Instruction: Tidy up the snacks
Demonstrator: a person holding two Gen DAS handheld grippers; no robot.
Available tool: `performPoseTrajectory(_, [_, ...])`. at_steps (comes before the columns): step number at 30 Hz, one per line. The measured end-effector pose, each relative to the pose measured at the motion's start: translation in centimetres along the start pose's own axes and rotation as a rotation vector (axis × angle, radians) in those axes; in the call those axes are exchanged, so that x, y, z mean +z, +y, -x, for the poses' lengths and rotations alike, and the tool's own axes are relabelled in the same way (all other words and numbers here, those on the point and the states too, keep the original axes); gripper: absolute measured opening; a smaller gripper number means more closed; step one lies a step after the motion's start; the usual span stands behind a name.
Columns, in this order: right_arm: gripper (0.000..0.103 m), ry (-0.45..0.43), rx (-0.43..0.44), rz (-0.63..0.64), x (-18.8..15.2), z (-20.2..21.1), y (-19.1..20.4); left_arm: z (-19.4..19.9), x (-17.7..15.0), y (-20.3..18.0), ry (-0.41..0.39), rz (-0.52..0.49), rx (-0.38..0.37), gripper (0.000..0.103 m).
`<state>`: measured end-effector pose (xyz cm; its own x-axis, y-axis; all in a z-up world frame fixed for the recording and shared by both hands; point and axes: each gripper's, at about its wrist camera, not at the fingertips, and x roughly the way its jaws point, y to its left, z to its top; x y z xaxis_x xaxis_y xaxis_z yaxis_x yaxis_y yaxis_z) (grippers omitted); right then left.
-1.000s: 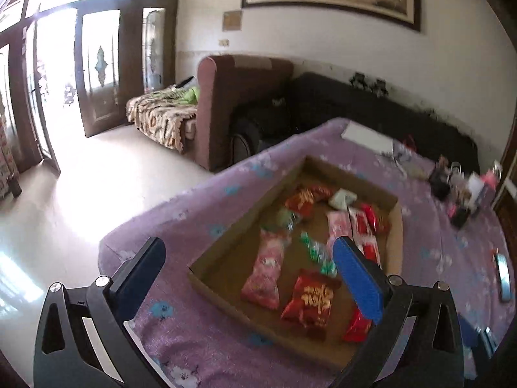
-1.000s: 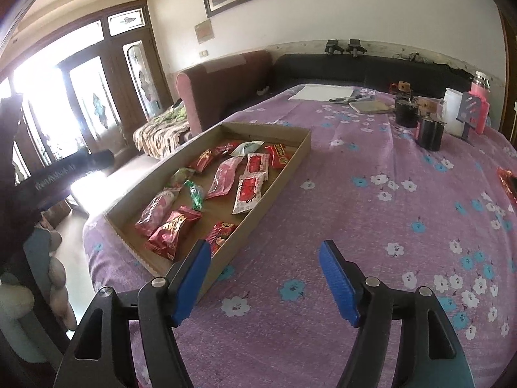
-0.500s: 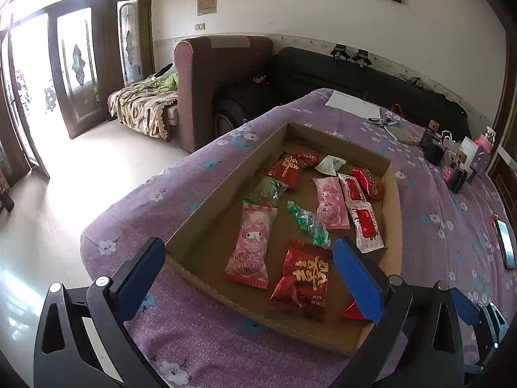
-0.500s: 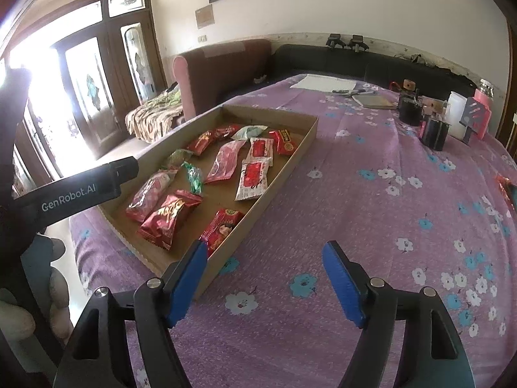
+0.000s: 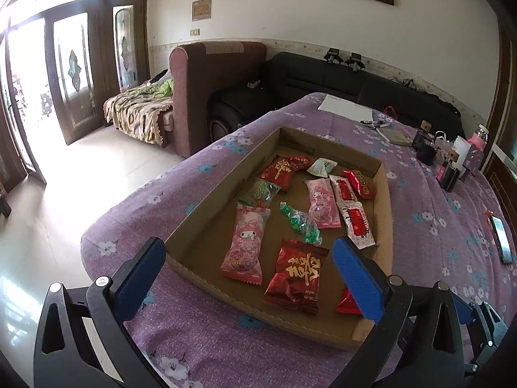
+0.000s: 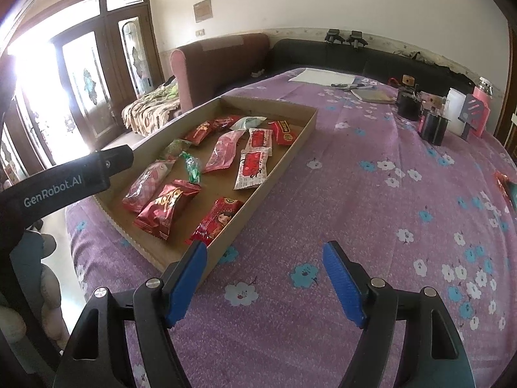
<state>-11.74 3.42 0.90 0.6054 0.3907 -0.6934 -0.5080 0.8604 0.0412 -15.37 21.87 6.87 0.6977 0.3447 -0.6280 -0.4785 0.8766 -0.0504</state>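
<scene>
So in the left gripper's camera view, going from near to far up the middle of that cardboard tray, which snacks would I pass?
Dark red packet with gold lettering → green twisted candy wrapper → pink cartoon packet → white packet, near the far wall of the cardboard tray.

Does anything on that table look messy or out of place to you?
The snack packets lie scattered at all angles in the cardboard tray, not sorted. One red packet sits apart on the purple cloth at the right edge, outside the tray. Nothing looks spilled or torn.

right gripper (image 6: pixel 265 278) – open, empty | above purple cloth (image 6: pixel 371 200) – beside snack tray (image 6: pixel 284 165)
</scene>
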Motion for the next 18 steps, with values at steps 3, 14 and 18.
performPoseTrajectory(3, [0.076,-0.008,-0.001,0.002,-0.1,0.5,0.0,0.9,0.0,0.0,-0.039,-0.001,0.011,0.103])
performPoseTrajectory(14, [0.077,-0.048,0.005,0.023,-0.5,2.1,0.8,6.3,-0.1,0.6,-0.269,0.024,-0.05,0.103])
performPoseTrajectory(18, [0.077,-0.067,0.002,0.037,-0.7,2.9,1.2,5.3,-0.3,-0.2,-0.206,-0.025,-0.048,0.103])
